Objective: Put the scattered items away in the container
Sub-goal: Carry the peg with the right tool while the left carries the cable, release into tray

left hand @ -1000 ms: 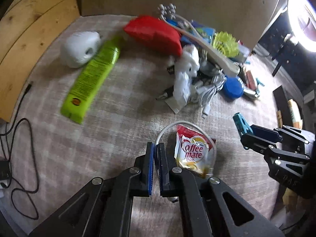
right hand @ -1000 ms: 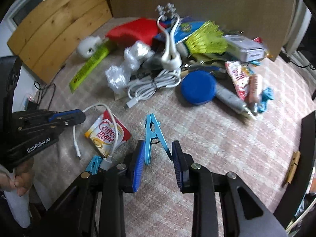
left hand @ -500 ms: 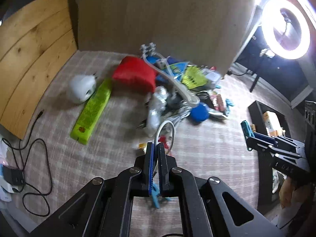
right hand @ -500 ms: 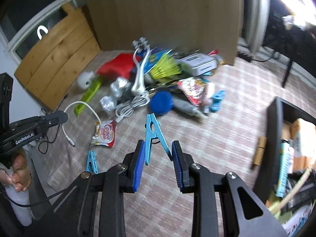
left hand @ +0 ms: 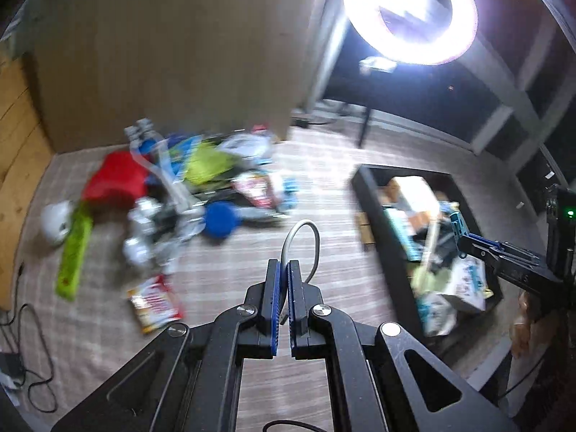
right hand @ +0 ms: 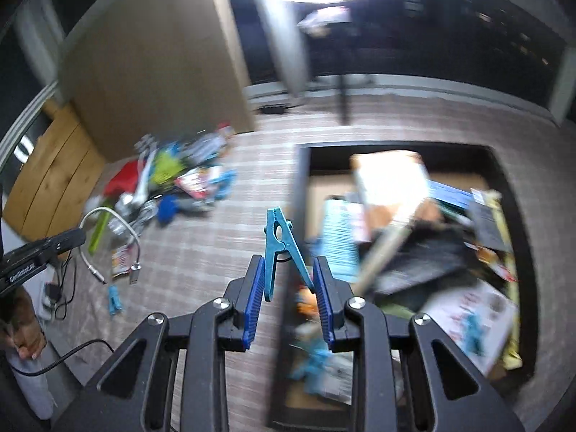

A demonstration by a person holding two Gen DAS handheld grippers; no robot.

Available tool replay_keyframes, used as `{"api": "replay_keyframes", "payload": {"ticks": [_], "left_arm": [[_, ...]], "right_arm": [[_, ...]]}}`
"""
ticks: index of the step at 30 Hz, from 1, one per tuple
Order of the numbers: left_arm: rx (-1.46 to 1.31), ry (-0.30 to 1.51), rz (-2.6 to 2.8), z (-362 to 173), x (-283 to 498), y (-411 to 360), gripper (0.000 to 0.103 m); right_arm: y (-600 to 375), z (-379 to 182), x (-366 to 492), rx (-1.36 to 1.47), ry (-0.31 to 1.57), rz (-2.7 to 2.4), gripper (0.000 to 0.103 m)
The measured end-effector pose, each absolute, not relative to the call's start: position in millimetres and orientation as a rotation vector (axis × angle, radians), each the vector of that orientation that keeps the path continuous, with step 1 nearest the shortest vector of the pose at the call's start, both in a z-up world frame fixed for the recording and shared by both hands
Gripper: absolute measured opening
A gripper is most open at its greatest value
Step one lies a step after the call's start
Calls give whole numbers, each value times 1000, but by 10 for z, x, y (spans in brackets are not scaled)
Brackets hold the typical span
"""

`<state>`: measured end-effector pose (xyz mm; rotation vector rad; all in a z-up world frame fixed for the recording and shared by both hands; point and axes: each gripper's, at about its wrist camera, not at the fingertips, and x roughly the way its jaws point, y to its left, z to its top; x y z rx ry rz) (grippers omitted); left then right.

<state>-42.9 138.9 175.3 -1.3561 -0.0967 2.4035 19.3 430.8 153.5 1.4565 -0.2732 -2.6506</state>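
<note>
My left gripper (left hand: 283,270) is shut on a short white cable (left hand: 306,237) whose loop arches up past the fingertips; in the right wrist view the cable (right hand: 108,223) hangs with both plugs down. My right gripper (right hand: 286,270) is shut on a blue clothespin (right hand: 279,241), held high at the left rim of the black container (right hand: 298,194). The container (left hand: 370,212) holds several boxes and packets. The scattered pile (left hand: 187,187) lies on the carpet to the left.
A Coffee-mate packet (left hand: 154,304) and a green tube (left hand: 73,252) lie on the carpet. A second blue clothespin (right hand: 114,298) lies near the packet. A cardboard panel (left hand: 162,54) stands behind the pile. A ring light (left hand: 410,10) glares at the upper right.
Both grippers have risen and swung right toward the container, carrying the cable and the clothespin. The pile and the Coffee-mate packet have dropped away to the left.
</note>
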Motion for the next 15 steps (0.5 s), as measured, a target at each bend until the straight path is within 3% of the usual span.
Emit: {"api": "replay_keyframes", "payload": {"ticks": [15], "left_arm": [[-1275,-16,2243,1899,-86,3485,4]], "right_arm": [[5777,1539,582,1524,-313,-2714,28]]}}
